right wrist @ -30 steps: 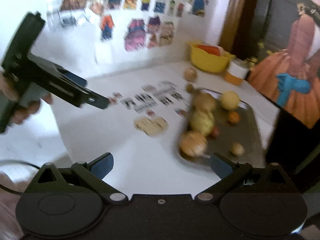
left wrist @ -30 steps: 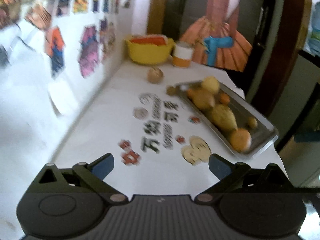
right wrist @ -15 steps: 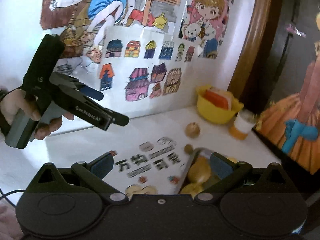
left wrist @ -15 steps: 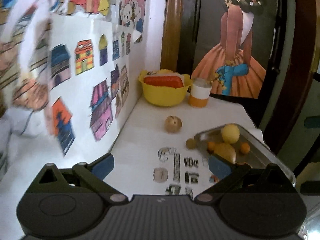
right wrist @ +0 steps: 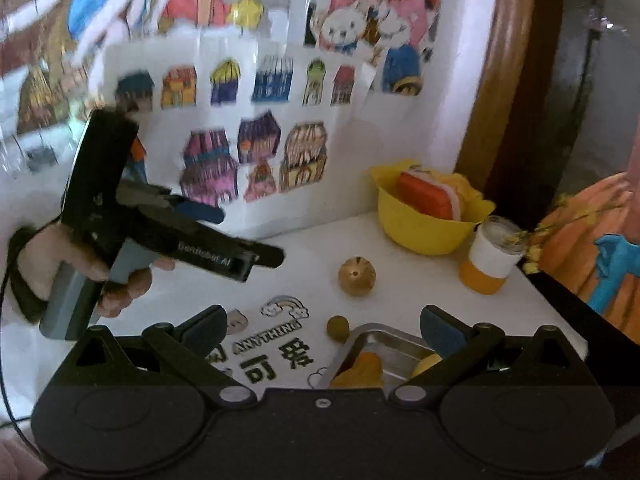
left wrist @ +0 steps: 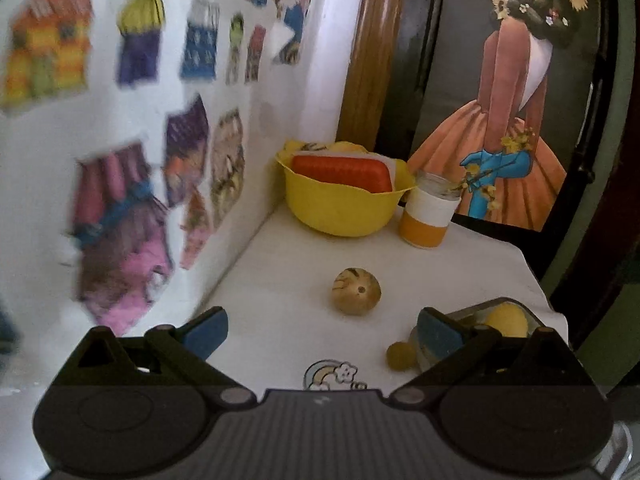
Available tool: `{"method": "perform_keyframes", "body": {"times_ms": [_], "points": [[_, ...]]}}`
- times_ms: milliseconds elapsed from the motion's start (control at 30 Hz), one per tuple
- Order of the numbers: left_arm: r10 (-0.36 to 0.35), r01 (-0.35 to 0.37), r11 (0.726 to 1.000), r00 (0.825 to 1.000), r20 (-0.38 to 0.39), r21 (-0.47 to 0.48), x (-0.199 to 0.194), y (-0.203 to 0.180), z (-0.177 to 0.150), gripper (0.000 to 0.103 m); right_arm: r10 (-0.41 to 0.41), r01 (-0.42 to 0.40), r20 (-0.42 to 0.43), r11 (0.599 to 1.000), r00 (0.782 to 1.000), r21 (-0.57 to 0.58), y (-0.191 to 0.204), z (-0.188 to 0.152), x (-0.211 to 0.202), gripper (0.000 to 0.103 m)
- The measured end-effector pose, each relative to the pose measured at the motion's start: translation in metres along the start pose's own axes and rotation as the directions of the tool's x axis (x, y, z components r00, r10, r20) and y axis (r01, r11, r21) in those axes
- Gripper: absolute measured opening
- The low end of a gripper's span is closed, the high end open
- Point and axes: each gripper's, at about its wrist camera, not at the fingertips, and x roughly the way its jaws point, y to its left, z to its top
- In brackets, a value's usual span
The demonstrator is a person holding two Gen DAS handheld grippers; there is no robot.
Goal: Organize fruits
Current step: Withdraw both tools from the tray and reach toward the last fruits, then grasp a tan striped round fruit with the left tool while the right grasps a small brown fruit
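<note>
Both grippers have tilted upward, so in the left wrist view the left gripper, fingers apart, faces a brown fruit before the yellow bowl, while the right view shows the right gripper, fingers apart, above the metal tray.

Ahead of the right hand-held gripper, a shiny metal tray sits on the smooth white tabletop; farther ahead, a glossy yellow plastic bowl and matt paper cut-outs.
</note>
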Motion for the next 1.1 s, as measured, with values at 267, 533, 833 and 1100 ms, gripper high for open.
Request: {"method": "perform_keyframes", "body": {"times_ms": [267, 533, 833, 1100], "points": [[-0.056, 0.055, 0.998, 0.997, -0.047, -0.032, 0.071, 0.008, -0.009, 0.102, 0.03, -0.042, -0.086, 0.989, 0.996, -0.143, -0.011, -0.021, 0.084, 0.095], [-0.068, 0.066, 0.998, 0.993, -0.099, -0.02, 0.121, 0.0, 0.0, 0.102, 0.073, -0.098, -0.142, 0.979, 0.987, -0.181, -0.024, -0.019, 0.135, 0.073], [-0.096, 0.096, 0.995, 0.986, -0.135, -0.005, 0.151, -0.008, 0.004, 0.096, 0.106, -0.152, -0.21, 0.965, 0.972, -0.215, -0.023, -0.019, 0.167, 0.047], [-0.103, 0.102, 0.995, 0.986, -0.13, -0.019, 0.163, -0.013, 0.008, 0.078, 0.122, -0.171, -0.224, 0.961, 0.967, -0.217, -0.019, -0.02, 0.177, 0.039]]}}
